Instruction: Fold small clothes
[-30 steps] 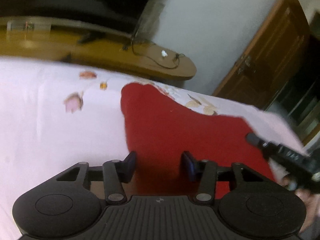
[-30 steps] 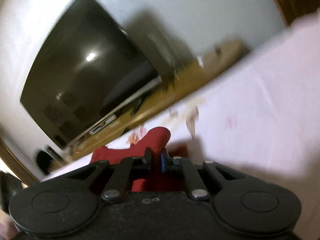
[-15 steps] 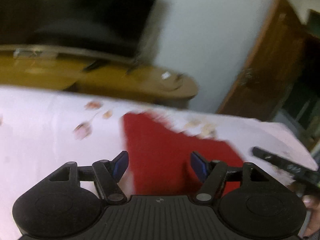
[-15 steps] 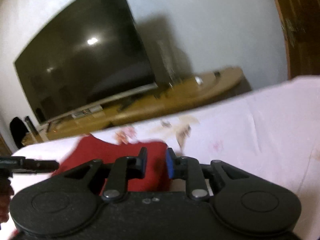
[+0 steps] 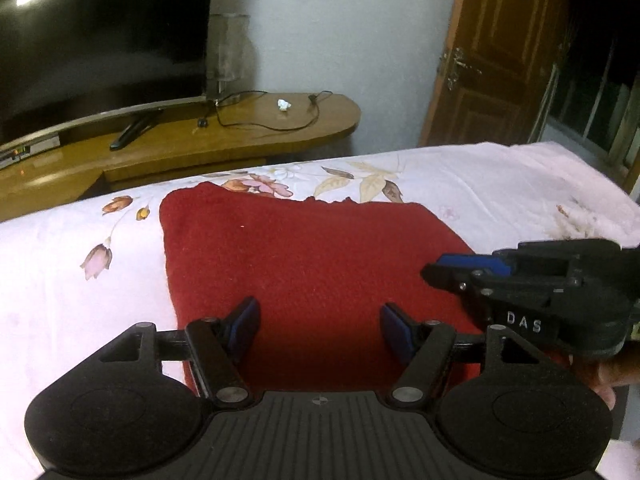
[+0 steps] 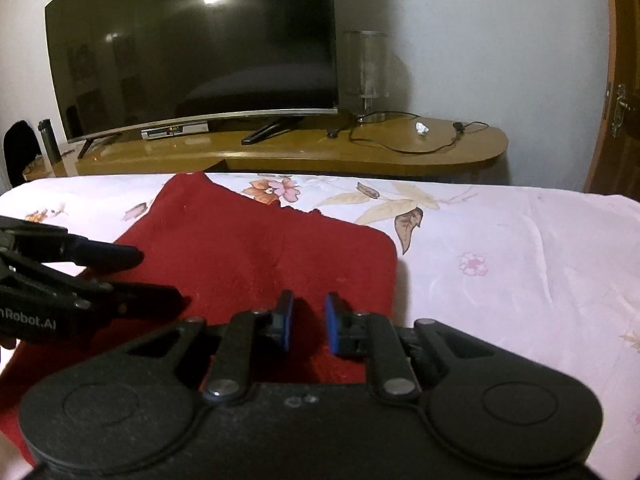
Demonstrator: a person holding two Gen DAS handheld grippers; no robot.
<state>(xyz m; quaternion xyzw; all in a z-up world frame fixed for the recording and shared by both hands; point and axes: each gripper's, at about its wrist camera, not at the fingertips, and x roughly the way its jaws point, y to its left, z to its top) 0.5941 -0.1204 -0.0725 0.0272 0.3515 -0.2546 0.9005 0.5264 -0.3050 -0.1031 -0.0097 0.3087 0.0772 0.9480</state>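
A small red knitted garment [image 5: 296, 264] lies flat and folded on the pink floral bedsheet [image 5: 60, 280]; it also shows in the right wrist view [image 6: 256, 256]. My left gripper [image 5: 320, 326] hovers over its near edge, jaws wide open and empty. My right gripper [image 6: 307, 322] is above the garment's near right part, jaws a small gap apart with nothing between them. The right gripper shows at the right of the left wrist view [image 5: 460, 274], and the left gripper at the left of the right wrist view [image 6: 156, 276].
Beyond the bed's far edge stands a low wooden TV table [image 6: 360, 152] with a large dark TV [image 6: 192, 52], a glass lamp [image 6: 366, 76], a black cable and a set-top box. A wooden door [image 5: 496, 52] is at the right.
Both grippers pulled back and levelled out above the garment. The right gripper, shut a second ago, has opened a little. The left jaws spread wider.
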